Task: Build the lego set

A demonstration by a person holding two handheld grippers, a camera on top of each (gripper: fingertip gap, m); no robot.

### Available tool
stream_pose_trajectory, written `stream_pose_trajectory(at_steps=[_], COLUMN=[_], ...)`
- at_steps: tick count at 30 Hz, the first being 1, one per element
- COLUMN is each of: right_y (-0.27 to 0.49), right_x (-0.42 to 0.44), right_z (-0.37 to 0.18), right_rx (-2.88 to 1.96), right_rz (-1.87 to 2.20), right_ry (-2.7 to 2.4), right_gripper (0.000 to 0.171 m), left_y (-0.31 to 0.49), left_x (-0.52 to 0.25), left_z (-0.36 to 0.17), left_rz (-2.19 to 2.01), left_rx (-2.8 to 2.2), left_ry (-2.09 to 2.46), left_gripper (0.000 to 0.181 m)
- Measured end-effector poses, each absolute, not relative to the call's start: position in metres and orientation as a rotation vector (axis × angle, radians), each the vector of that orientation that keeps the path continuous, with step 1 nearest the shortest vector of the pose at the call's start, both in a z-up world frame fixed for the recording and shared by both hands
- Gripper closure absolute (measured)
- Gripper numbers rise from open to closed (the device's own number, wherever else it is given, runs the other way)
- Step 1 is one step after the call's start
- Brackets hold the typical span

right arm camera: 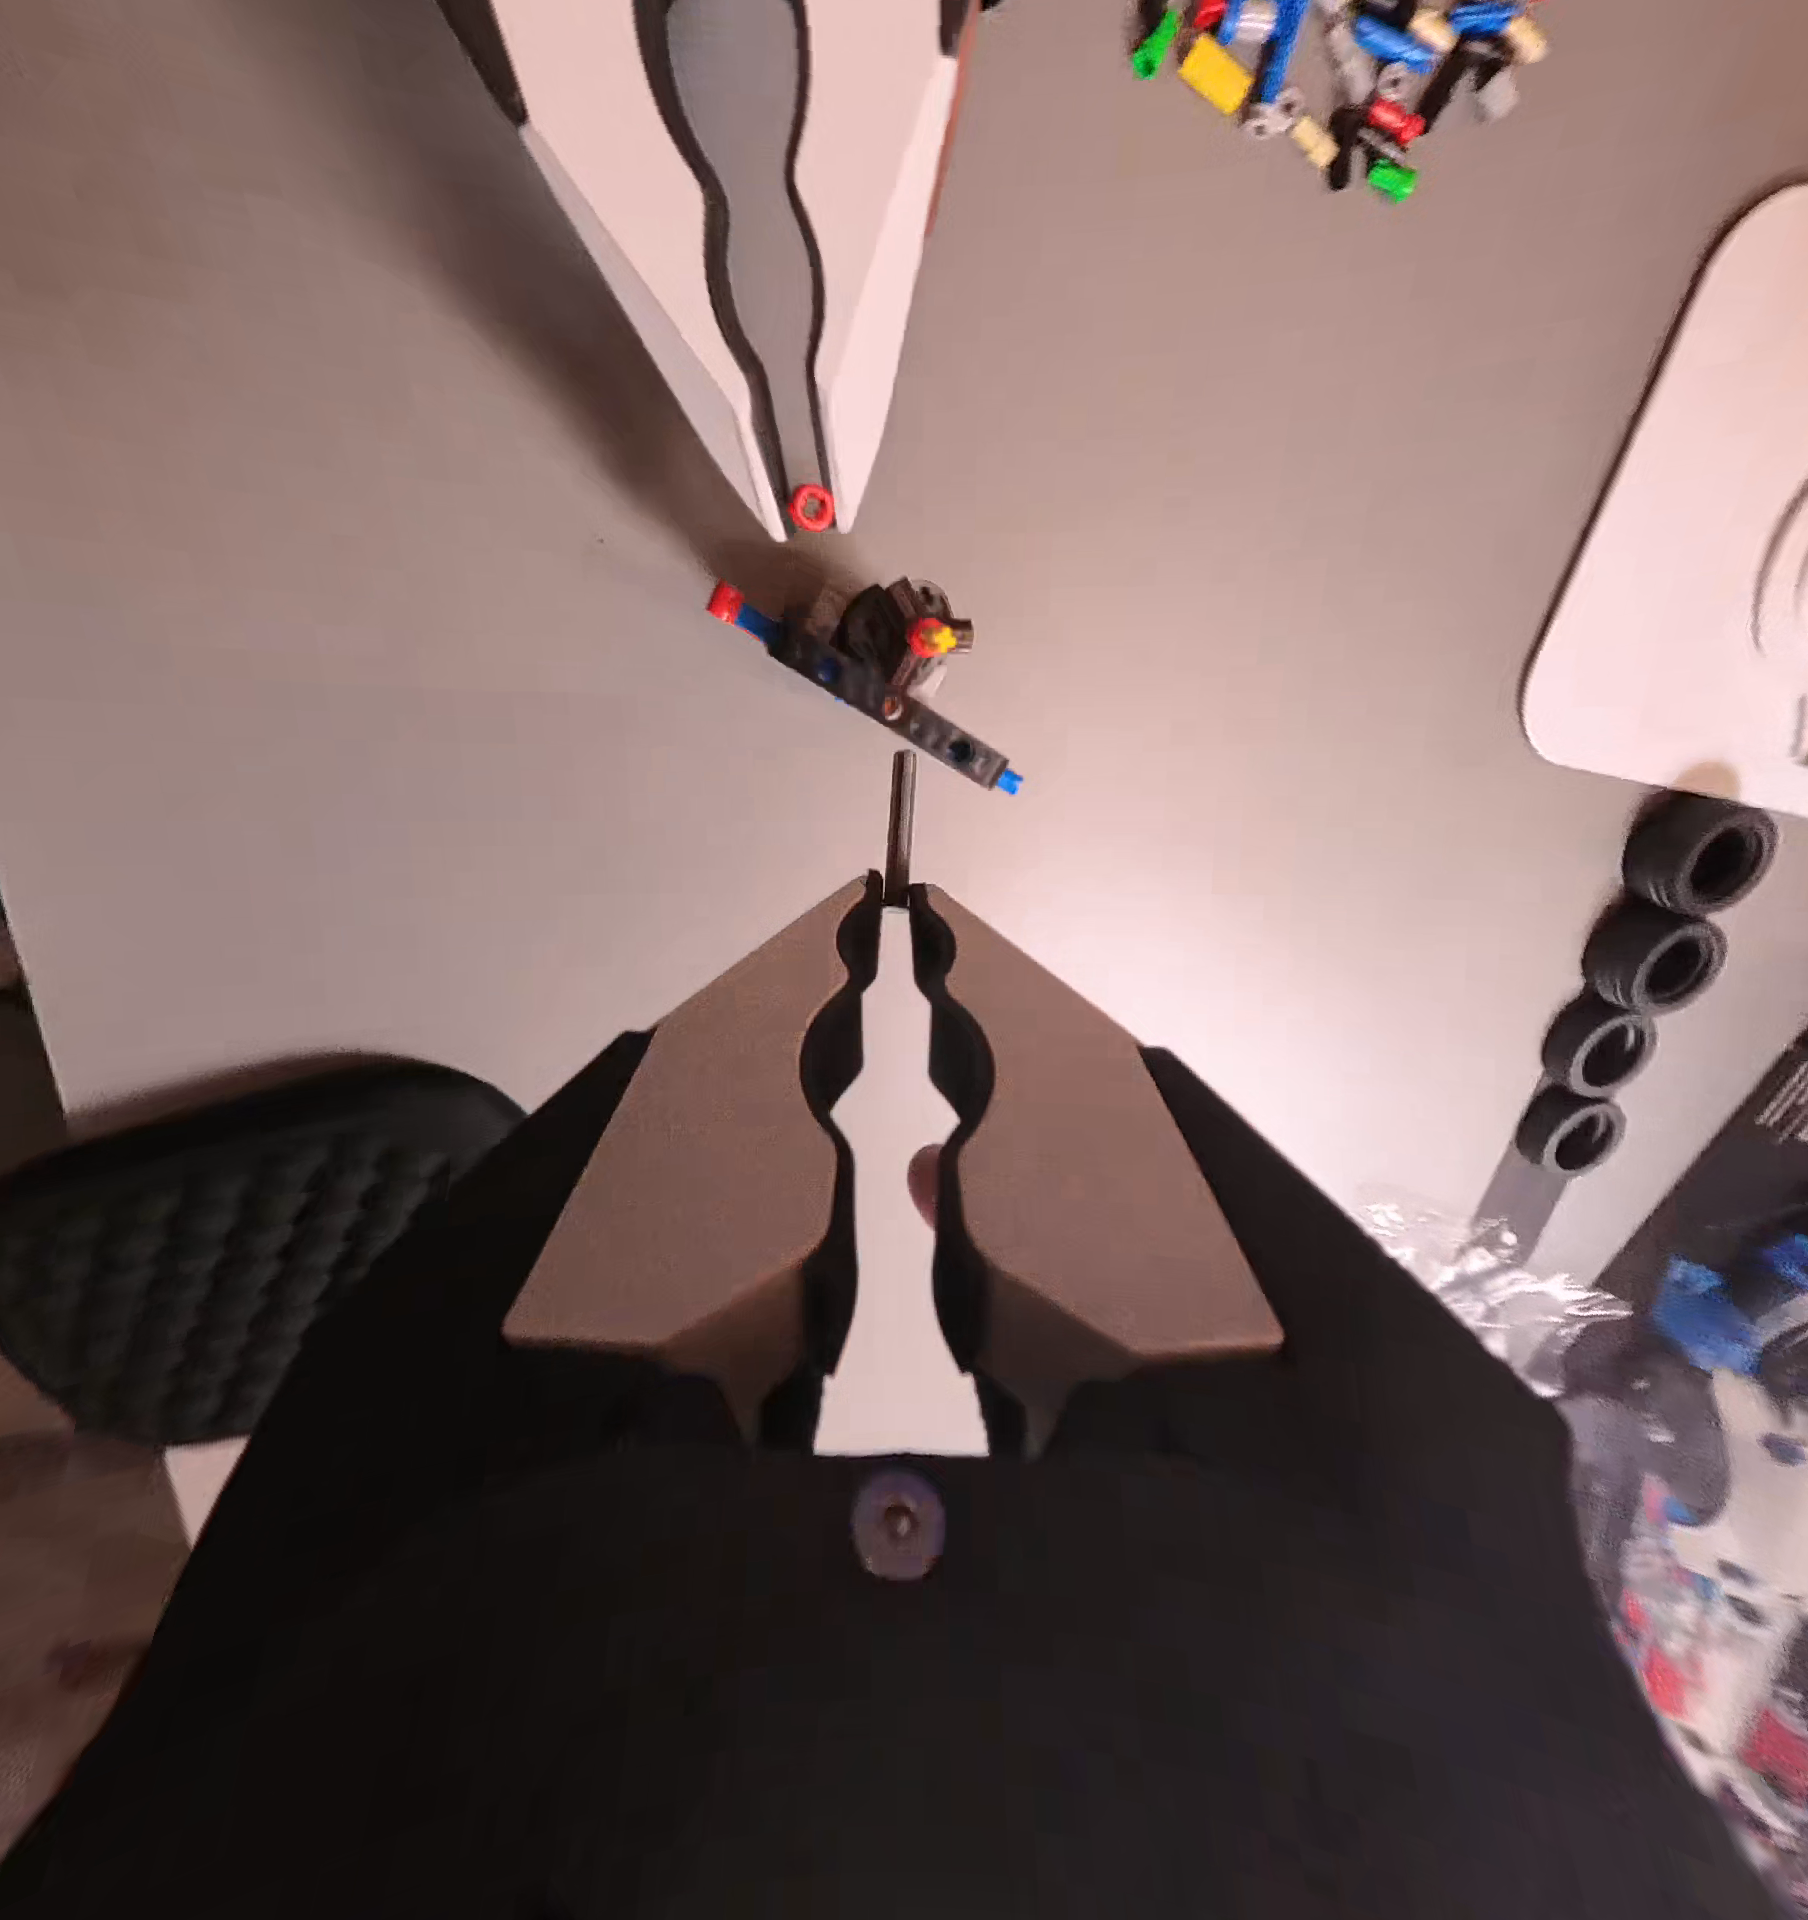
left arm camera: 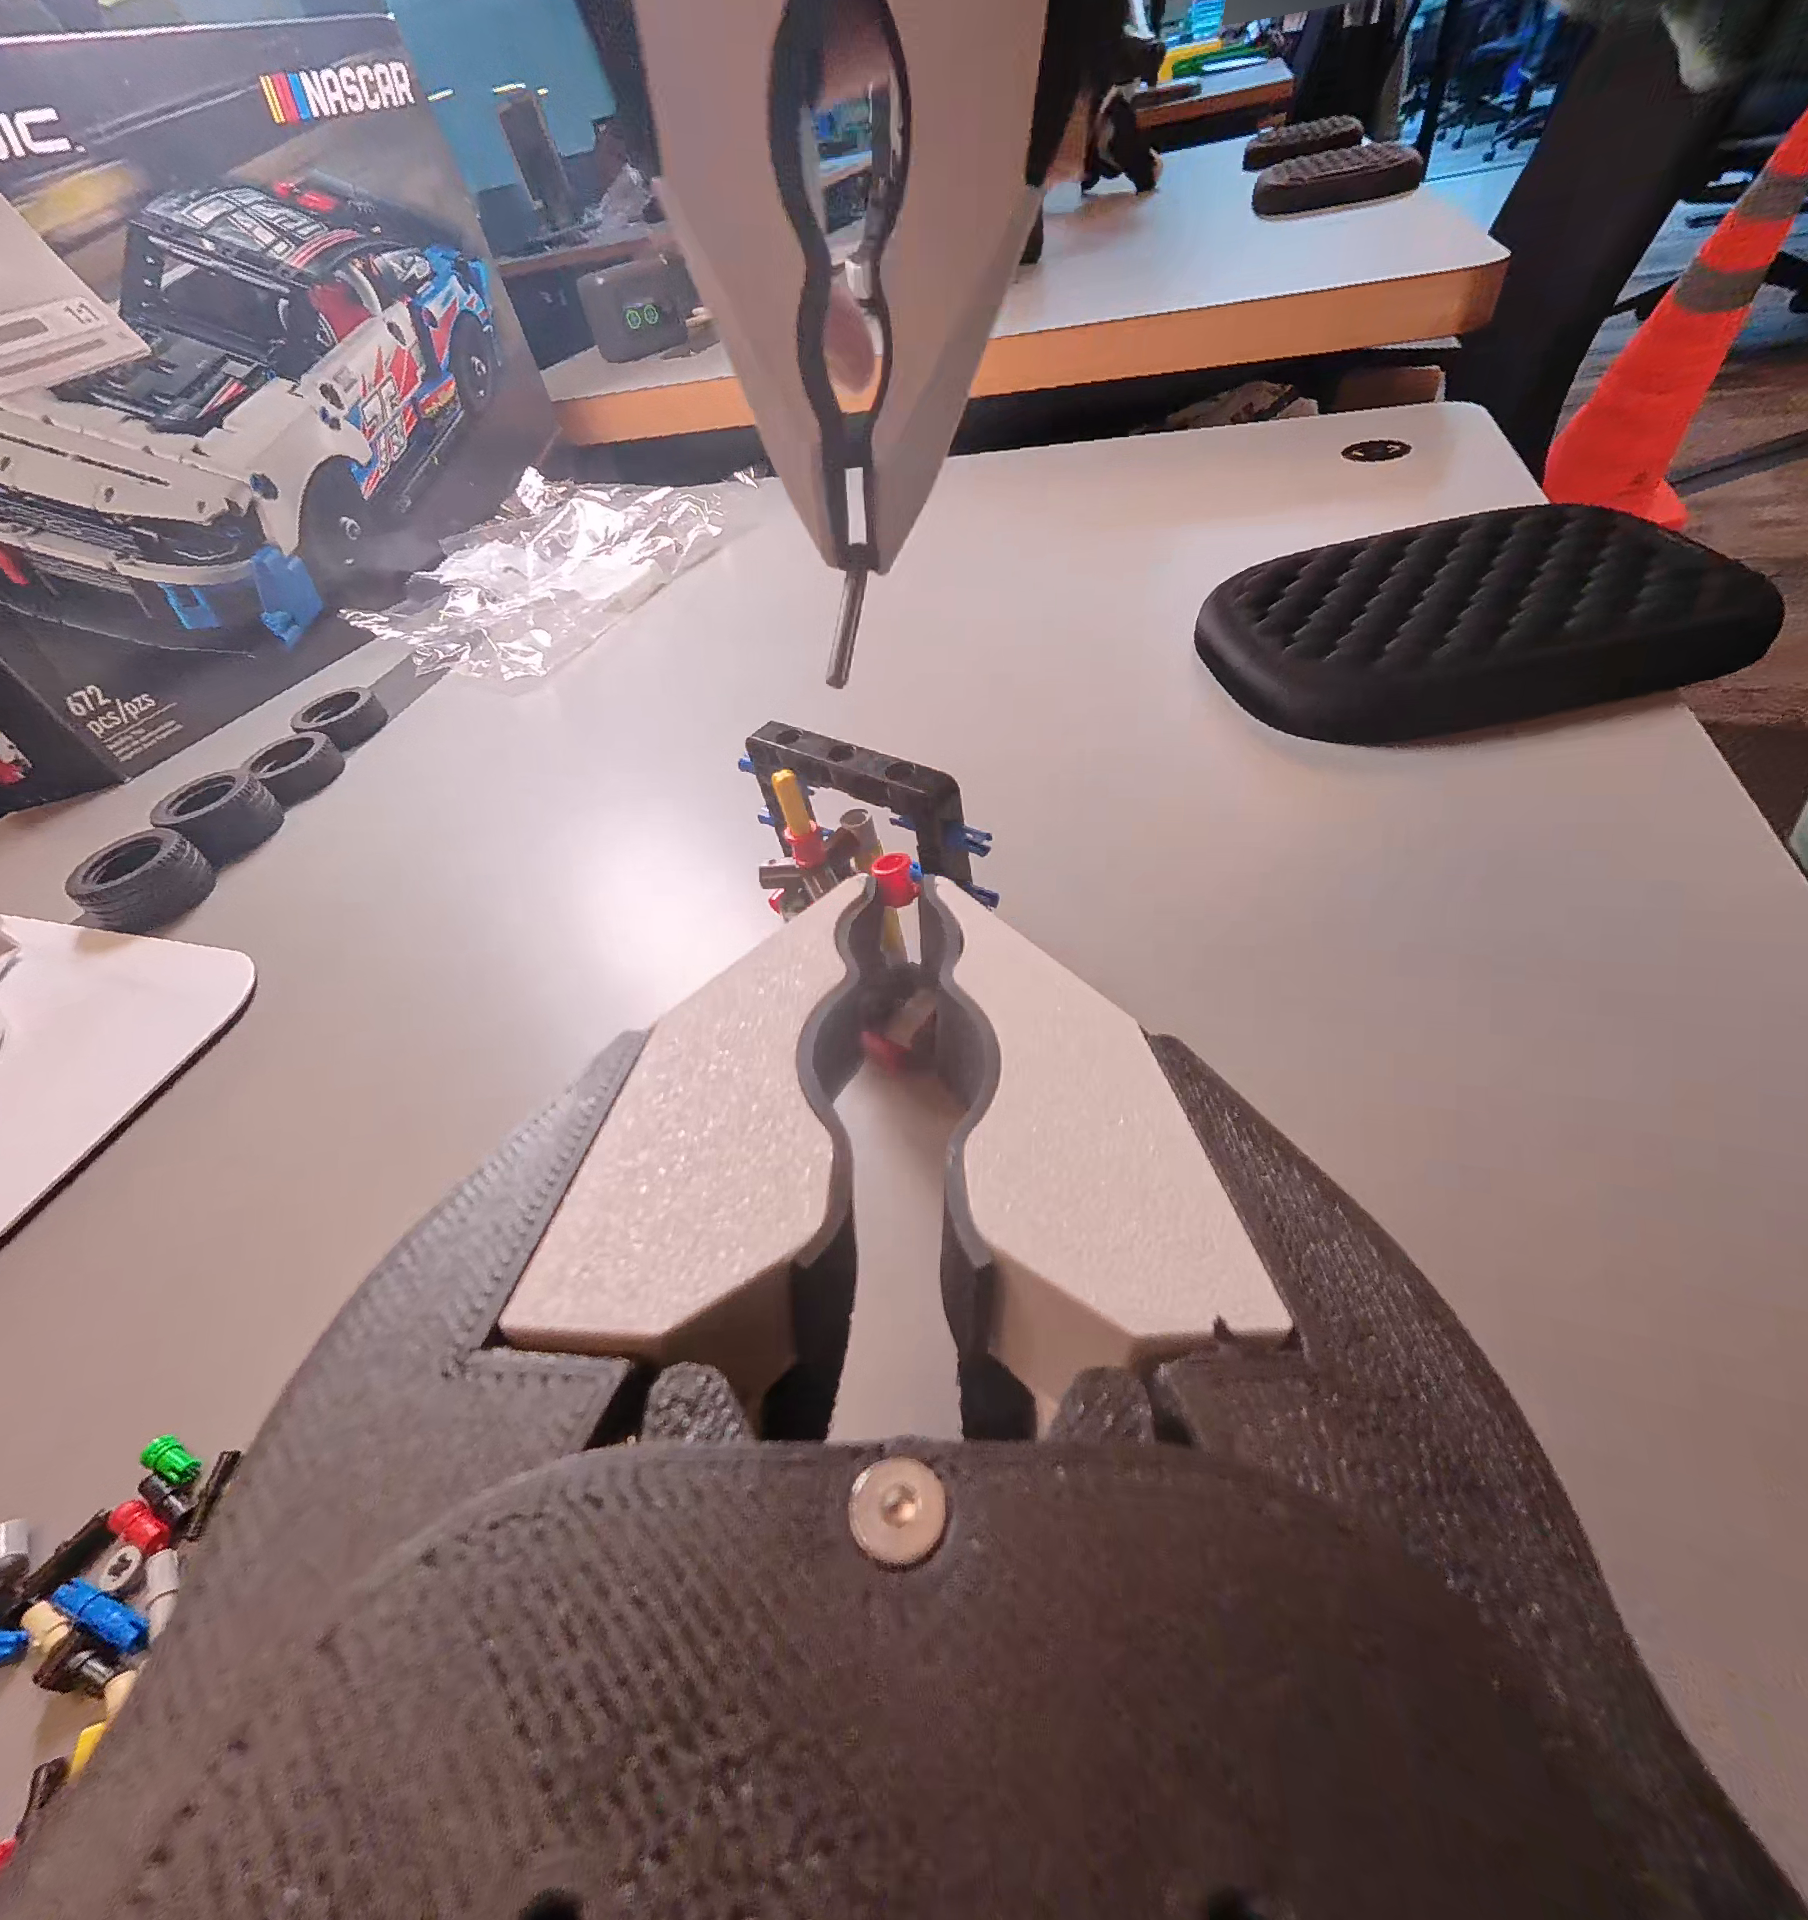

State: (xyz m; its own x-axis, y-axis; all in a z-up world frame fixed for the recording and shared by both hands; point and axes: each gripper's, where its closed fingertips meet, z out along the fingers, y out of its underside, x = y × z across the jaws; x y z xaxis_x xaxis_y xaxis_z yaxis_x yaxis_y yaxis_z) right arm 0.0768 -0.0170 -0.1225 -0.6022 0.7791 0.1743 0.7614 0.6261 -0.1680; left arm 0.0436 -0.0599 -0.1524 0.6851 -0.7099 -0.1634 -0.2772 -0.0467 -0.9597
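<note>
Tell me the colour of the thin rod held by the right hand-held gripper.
Black: the thin straight rod looks dark black, clearest in the left wrist view.

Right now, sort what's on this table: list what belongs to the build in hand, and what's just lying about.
In use:
- left gripper, shut on the small assembly
- right gripper, shut on the black axle
- loose parts pile
- four tyres

Lying about:
- set box
- empty plastic bag
- black wrist rest
- orange cone
</note>
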Motion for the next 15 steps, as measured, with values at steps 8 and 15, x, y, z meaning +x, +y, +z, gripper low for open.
stream_pose_trajectory(at_steps=[8,15], right_y=[-0.0245,-0.0196], right_x=[0.0703,0.0692], right_z=[-0.1318,-0.1258], right_rx=[-1.210,-1.239], right_rz=[-0.239,-0.397], right_ry=[-2.902,-2.961], right_gripper=[0.168,0.168], left_y=[-0.0601,-0.0626], left_x=[0.0390,0.0338], left_z=[-0.1517,-0.1477], left_rz=[-0.375,-0.331], left_rx=[-1.639,-1.619], left_ry=[0.854,0.898], left_gripper=[0.177,0.177])
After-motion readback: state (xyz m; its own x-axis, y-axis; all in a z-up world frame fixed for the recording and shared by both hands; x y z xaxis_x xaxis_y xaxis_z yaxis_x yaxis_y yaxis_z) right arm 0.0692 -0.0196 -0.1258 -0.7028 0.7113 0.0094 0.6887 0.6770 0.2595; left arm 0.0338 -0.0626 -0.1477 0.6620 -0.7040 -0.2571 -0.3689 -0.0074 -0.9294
